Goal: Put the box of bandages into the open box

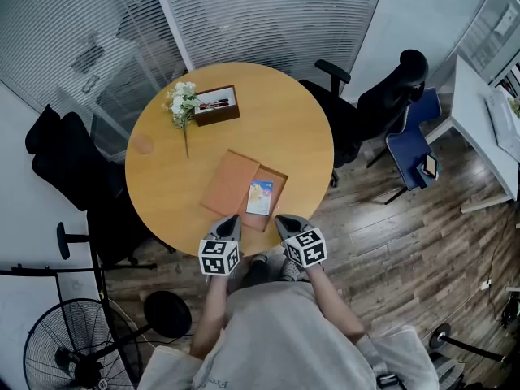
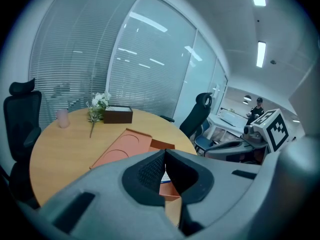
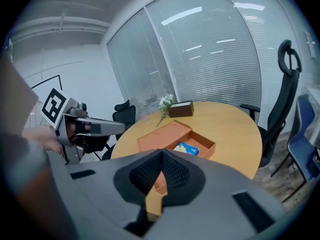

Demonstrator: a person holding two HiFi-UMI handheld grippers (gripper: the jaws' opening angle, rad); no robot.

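The open orange box (image 1: 275, 195) lies near the front of the round wooden table (image 1: 162, 177), its lid (image 1: 231, 183) folded out flat to the left. The blue and white box of bandages (image 1: 260, 197) lies inside it, also seen in the right gripper view as the bandage box (image 3: 186, 148). My left gripper (image 1: 230, 221) is at the box's near edge, shut and empty; its tips (image 2: 164, 153) meet. My right gripper (image 1: 285, 221) is just right of it, also shut with nothing held (image 3: 161, 154). Neither touches the bandages.
At the table's far side stand a dark brown box (image 1: 216, 105), a bunch of white flowers (image 1: 182, 100) and a pink cup (image 1: 143, 143). Office chairs (image 1: 382, 96) ring the table, a fan (image 1: 69, 348) stands at the lower left, and a desk (image 1: 479, 120) is at the right.
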